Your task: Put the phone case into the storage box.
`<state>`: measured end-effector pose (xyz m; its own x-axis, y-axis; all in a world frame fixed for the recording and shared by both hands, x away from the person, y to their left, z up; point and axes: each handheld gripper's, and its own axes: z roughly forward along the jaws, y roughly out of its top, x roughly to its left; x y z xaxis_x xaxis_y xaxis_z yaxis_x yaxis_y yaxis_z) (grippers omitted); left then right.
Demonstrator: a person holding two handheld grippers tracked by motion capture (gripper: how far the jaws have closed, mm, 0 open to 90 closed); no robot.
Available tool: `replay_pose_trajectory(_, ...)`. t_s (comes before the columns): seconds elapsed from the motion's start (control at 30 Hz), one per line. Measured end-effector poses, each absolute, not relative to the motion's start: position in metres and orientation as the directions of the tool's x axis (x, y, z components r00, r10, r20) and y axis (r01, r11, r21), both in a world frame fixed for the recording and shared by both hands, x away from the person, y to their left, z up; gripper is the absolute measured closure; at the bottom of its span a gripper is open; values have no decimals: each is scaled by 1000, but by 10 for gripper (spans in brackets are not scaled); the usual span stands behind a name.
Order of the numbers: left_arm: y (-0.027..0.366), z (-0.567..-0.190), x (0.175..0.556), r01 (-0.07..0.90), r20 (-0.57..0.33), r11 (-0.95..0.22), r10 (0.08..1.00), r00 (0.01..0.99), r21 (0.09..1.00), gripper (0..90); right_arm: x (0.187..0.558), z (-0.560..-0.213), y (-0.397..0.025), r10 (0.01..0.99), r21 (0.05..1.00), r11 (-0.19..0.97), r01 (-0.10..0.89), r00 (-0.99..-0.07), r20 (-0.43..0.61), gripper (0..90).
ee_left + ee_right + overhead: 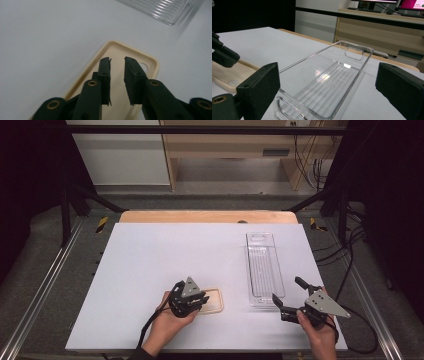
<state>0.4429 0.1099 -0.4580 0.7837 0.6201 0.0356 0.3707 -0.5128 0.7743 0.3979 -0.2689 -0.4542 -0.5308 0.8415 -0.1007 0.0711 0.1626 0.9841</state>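
A beige phone case (215, 301) lies open side up on the white table (150, 265), near the front. My left gripper (202, 301) hovers over its left end. In the left gripper view the jaws of the left gripper (117, 59) stand a narrow gap apart above the case (120, 51), with nothing between them. A clear ribbed plastic tray (264, 269) lies lengthwise at the right. My right gripper (287, 290) is wide open at the tray's near end. In the right gripper view its jaws (328, 75) stand either side of that tray (352, 62).
The wooden table edge (207, 216) shows behind the white surface. A black frame and cables (345, 255) run along the right side. In the right gripper view the left gripper (224, 56) and the case (227, 75) show at far left.
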Motion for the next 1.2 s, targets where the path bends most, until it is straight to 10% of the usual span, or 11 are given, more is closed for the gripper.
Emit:
replay_pose_trajectory(0.47,146,-456,450,318,89,-487,645,759,813,167,396,-453,-271,852,987,148,69,-515,-92,57)
replay_pose_trajectory(1.2,170,-467,459,362,63,-489,658,750,794,100,398,-454,-273,855,991,119,59,-514,-72,56)
